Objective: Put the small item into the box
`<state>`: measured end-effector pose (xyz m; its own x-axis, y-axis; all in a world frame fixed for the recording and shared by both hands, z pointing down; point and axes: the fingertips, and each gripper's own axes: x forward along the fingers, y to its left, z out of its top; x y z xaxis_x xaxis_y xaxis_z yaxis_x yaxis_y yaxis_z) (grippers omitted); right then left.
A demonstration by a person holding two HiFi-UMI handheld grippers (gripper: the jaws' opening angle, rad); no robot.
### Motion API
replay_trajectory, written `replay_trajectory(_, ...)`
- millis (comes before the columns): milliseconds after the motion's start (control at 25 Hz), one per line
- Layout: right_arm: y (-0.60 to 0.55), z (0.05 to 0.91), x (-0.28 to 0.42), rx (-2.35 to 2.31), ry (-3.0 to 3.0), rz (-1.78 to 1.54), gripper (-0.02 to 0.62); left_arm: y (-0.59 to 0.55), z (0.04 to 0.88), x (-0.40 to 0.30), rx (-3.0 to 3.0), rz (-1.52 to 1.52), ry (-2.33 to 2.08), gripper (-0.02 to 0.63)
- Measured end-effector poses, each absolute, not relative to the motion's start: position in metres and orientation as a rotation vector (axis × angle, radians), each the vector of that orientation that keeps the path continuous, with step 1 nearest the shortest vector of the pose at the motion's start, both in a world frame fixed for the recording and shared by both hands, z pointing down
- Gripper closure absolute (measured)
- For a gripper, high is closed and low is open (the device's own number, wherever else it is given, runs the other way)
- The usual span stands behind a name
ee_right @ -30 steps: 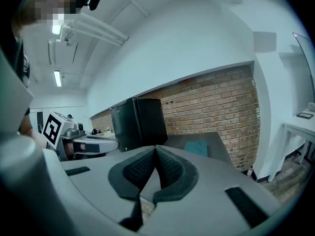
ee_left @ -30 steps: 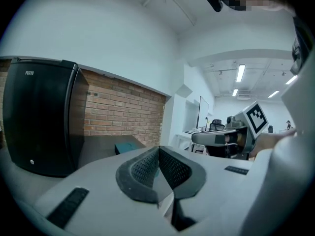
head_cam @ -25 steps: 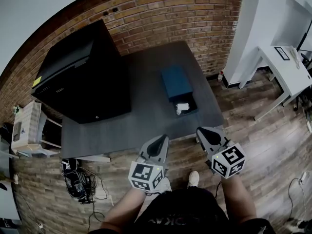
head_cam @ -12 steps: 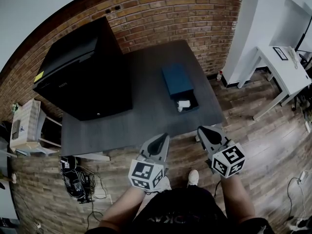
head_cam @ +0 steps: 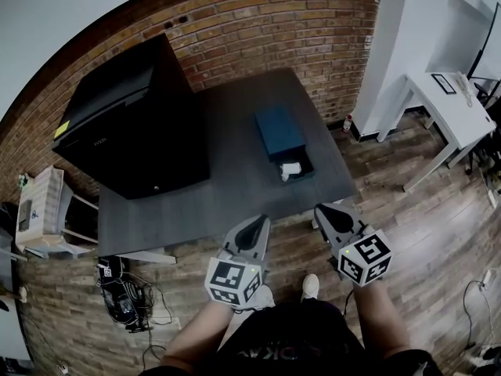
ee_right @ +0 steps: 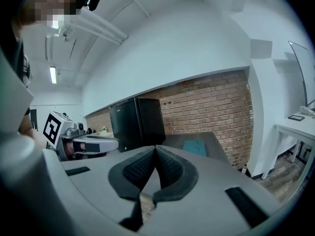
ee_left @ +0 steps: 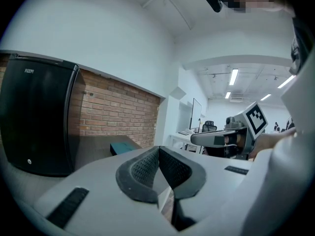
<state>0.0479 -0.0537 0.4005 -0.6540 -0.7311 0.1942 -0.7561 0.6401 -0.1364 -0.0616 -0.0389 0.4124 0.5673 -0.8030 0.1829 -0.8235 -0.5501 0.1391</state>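
Nearest to me, I hold both grippers just short of the bench's front edge, above the wooden floor [head_cam: 427,233]. My left gripper [head_cam: 252,229] has its jaws pressed together with nothing between them. My right gripper [head_cam: 335,216] is the same: jaws together, empty.

Beyond them lies the dark grey bench [head_cam: 227,182]. Toward its right edge, not far from the front right corner, sits the blue box [head_cam: 279,130], lying lengthwise front to back. Its near end shows a dark open compartment, and the small white item [head_cam: 290,169] appears to lie inside it. I judge the placing done or nearly so, though I cannot tell whether the item sits fully down.

On the back left part stands a large black cabinet [head_cam: 133,124], against a brick wall [head_cam: 258,22].

What could go wrong:
- The box is close to the right edge, so a sideways nudge from my right gripper could push it over.
- If the open end has to be closed, an item standing proud could get caught.
- Reaching in with jaws together would knock the item rather than grasp it.
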Motion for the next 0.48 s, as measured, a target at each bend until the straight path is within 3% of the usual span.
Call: replay_trajectory(480,-0.0556,0.4014,0.0477,1.254,-2.731,0.315,0.577,-0.0429,0.4151,-0.0595,2.593,0.136,-1.351,0.572)
